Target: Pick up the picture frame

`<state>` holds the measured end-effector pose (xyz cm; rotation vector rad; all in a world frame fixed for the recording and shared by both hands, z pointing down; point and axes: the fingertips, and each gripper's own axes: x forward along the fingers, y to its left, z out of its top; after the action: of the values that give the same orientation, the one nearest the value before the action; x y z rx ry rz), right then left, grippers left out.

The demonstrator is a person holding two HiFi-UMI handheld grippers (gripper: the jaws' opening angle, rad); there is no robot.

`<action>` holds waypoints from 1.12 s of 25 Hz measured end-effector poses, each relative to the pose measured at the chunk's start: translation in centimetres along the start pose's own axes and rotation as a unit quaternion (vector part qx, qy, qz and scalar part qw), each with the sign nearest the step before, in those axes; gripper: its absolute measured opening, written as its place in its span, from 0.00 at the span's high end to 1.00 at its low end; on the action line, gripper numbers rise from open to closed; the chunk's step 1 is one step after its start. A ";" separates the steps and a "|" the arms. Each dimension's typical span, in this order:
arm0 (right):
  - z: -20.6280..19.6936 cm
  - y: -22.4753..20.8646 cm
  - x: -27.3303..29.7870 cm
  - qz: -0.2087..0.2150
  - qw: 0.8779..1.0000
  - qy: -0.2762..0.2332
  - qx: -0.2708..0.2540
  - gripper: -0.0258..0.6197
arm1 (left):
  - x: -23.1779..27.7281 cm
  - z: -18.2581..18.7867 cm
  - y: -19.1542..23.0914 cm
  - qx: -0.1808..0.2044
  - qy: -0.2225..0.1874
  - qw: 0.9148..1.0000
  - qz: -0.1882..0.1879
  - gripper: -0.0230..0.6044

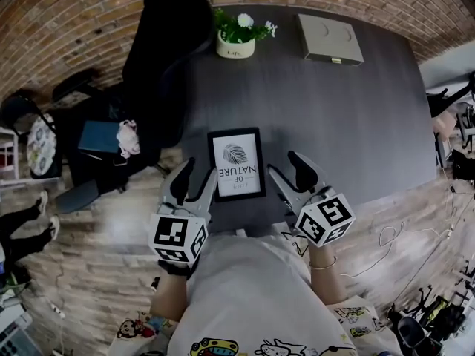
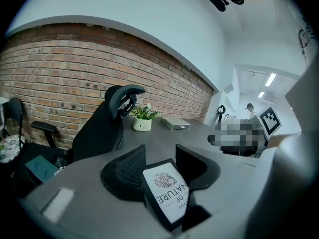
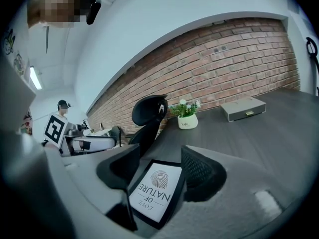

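Observation:
The picture frame [image 1: 236, 163], black with a white print of a fingerprint and lettering, lies flat on the dark table [image 1: 349, 124] near its front edge. My left gripper [image 1: 195, 178] hovers at the frame's left side, jaws apart, its inner finger close to the frame's edge. My right gripper [image 1: 289, 170] stands just off the right edge, also open. The frame [image 2: 167, 190] shows in the gap of the left gripper [image 2: 159, 166] in the left gripper view. In the right gripper view the frame [image 3: 157, 190] shows likewise below the right gripper [image 3: 159, 168]. Neither holds anything.
A potted plant [image 1: 236, 47] and a flat grey box [image 1: 329, 39] sit at the table's far side. A black office chair [image 1: 167, 43] stands at the table's left end. The brick wall [image 1: 67, 13] runs behind. Clutter and cables lie on the floor at both sides.

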<state>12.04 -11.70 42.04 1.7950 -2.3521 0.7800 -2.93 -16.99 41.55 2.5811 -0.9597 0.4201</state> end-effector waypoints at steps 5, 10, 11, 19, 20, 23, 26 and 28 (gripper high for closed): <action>-2.0 -0.6 0.7 0.004 1.000 0.023 0.011 0.57 | 1.1 -2.5 0.0 -0.010 0.030 0.999 0.000 0.65; -4.1 -1.2 1.5 0.009 0.999 0.042 0.025 0.58 | 2.3 -4.5 0.4 -0.012 0.055 0.998 0.007 0.66; -4.6 -1.3 1.6 0.010 0.998 0.047 0.028 0.58 | 2.6 -4.8 0.4 -0.012 0.058 0.998 0.009 0.66; -7.2 -2.2 3.2 0.017 0.996 0.071 0.049 0.59 | 4.4 -8.2 0.9 -0.024 0.095 0.995 0.011 0.66; -7.5 -2.2 3.4 0.018 0.996 0.073 0.051 0.59 | 4.6 -8.6 0.9 -0.030 0.100 0.995 0.010 0.66; -8.4 -2.2 4.1 0.021 0.995 0.081 0.056 0.59 | 5.5 -9.8 1.3 -0.050 0.111 0.993 0.011 0.66; -9.1 -2.3 4.7 0.024 0.994 0.086 0.061 0.60 | 6.2 -10.7 1.8 -0.056 0.121 0.991 0.018 0.68; -9.4 -2.3 5.0 0.026 0.993 0.090 0.065 0.60 | 6.6 -11.3 2.0 -0.059 0.129 0.990 0.022 0.69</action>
<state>10.37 -12.42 52.82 1.6361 -2.2883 1.0777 -1.14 -17.36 54.66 2.3337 -0.9197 0.6691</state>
